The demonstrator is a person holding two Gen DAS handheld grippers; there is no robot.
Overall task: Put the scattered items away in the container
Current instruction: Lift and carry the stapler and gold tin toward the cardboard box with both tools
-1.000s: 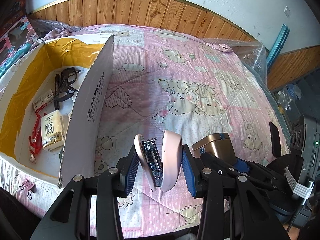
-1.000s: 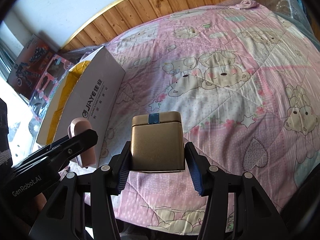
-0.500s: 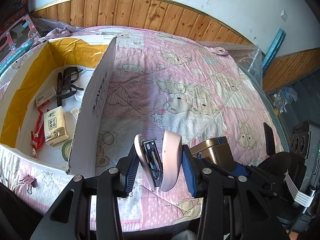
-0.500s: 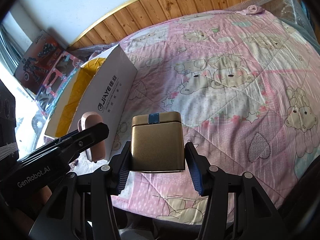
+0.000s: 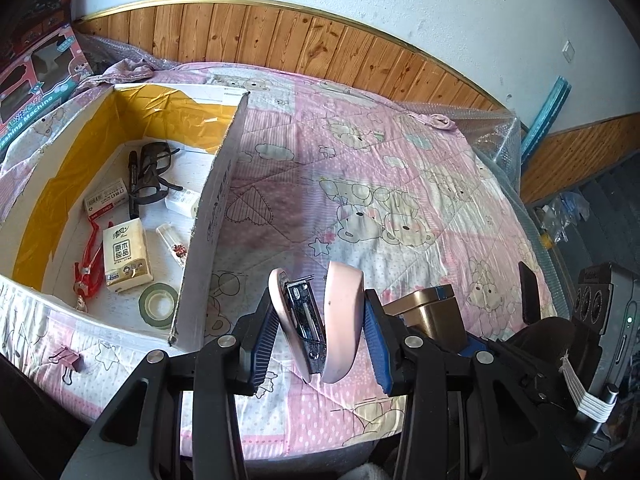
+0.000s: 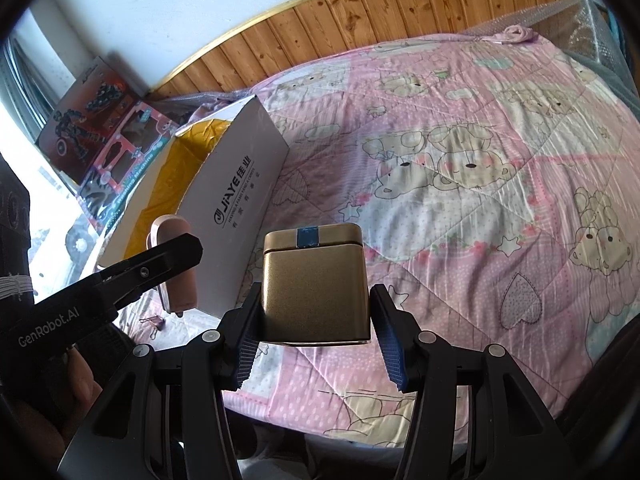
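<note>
Pink plastic shells, splayed apart with the steel staple channel showing between them: that is the stapler (image 5: 316,320) pinched in my left gripper (image 5: 318,338), its blue pads pressed on both outer faces. It hangs above the near edge of the bed (image 5: 400,184), just to the right of the box's near right corner.

My right gripper (image 6: 316,328) is clamped on a gold metal tin (image 6: 314,284), squarish, with a strip of blue tape over the lid seam. It too is held above the bed's near edge, to the right of the stapler.

On the left side of the bed stands one open cardboard box (image 5: 212,216), white outside with printed lettering on its long wall, yellow tape lining its inner walls. Inside I count one pair of black glasses (image 5: 154,160), one black pen (image 5: 132,184), one tissue pack (image 5: 126,254), one small white carton (image 5: 106,202), one red tool (image 5: 86,264) whose kind I cannot tell, one roll of green tape (image 5: 158,304) and one clear sachet (image 5: 174,240).

One pink binder clip (image 5: 66,360) lies on the quilt outside the box, near the bed's near left corner.
</note>
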